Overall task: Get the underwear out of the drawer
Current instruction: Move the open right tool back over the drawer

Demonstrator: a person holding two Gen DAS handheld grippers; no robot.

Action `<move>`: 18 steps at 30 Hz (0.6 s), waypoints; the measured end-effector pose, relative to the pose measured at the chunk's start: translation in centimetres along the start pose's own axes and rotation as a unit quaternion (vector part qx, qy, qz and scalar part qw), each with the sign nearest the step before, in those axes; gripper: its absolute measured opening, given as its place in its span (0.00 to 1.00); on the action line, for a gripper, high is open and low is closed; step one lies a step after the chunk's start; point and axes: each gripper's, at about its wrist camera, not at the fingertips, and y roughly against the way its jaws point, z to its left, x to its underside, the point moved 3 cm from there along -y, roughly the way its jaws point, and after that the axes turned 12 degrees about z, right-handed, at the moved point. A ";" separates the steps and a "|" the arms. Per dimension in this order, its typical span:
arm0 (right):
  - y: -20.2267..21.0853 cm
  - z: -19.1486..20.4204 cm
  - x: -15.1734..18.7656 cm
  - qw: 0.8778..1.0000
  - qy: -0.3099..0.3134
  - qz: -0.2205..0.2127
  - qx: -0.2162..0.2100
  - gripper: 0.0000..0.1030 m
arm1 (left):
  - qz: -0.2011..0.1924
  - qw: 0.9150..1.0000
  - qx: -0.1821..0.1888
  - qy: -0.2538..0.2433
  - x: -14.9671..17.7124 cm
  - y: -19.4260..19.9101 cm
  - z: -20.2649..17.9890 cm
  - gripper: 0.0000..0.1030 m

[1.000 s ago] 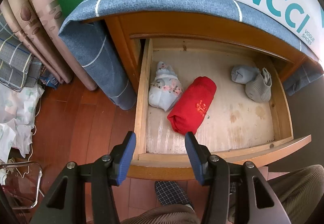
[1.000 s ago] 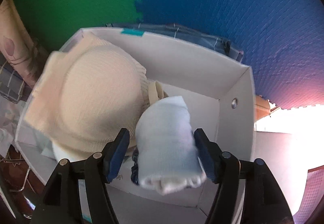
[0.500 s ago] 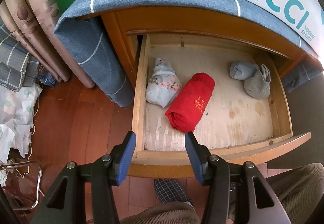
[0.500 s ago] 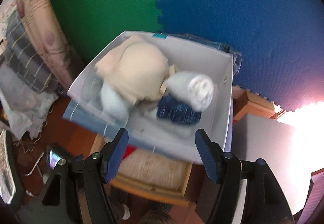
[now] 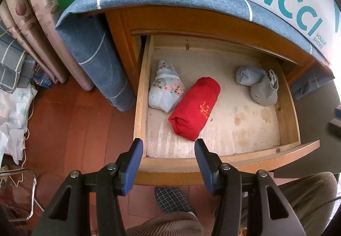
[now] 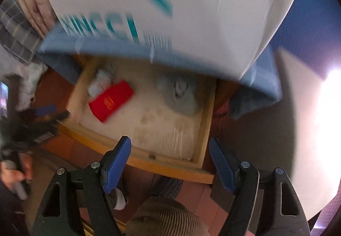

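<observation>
The red rolled underwear (image 5: 195, 108), just ahead of the empty, half-open left gripper (image 5: 168, 151), is judged soft and light; its middle should be pinched. The right gripper (image 6: 170, 150), empty, has just been opening.

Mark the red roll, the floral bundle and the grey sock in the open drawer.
red roll (image 5: 195, 109), left wrist view, middle of the roll.
floral bundle (image 5: 165, 91), left wrist view, its patterned band.
grey sock (image 5: 264, 92), left wrist view, its ribbed body.

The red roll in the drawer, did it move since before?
No. The red roll lies beside the floral bundle, same spot on the drawer floor.
</observation>
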 end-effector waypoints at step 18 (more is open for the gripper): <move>-7.5 -1.7 -0.2 0.995 -0.068 0.054 -0.041 0.75 | 0.044 0.994 -0.036 -0.092 -3.0 -2.5 -3.2 0.50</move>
